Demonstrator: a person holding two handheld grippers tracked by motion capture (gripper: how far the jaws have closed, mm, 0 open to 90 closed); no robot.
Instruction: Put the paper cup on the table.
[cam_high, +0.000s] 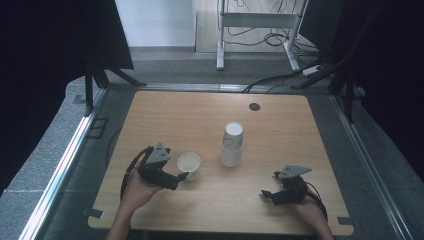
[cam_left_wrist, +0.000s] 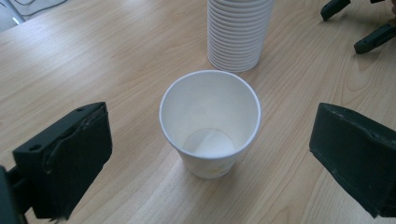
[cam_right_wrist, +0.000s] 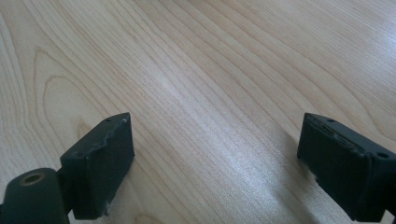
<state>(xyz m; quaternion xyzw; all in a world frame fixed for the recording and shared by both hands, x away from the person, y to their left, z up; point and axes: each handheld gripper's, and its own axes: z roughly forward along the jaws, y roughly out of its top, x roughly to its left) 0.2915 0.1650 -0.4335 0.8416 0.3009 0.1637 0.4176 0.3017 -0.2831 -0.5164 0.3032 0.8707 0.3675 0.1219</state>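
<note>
Left gripper (cam_high: 183, 176): held in the person's left hand (cam_high: 136, 192) at the near left of the table; jaws spread wide, nothing clamped between them.
Left gripper jaws: in the left gripper view they stand on either side of the paper cup, with clear gaps to its wall; no contact visible.
Paper cup (cam_left_wrist: 210, 122): single white cup, upright, mouth up, empty; it stands on the table just beyond the left gripper's jaw tips, left of the table's middle in the high view (cam_high: 188, 165).
Cup stack (cam_high: 232, 145): a tall column of nested white paper cups, upright, just right of and slightly beyond the single cup, not touching it; in the left gripper view its ribbed lower part (cam_left_wrist: 239, 32) rises past the far edge of the cup.
Right gripper (cam_high: 266, 195): held in the person's right hand (cam_high: 311, 210) at the near right of the table; jaws apart, nothing between them, bare wood below them in the right gripper view.
Separation: the right gripper is well apart from both the cup and the stack.
Table (cam_high: 200, 115): light wood-grain top; a small dark round spot (cam_high: 254, 106) lies near its far edge.
</note>
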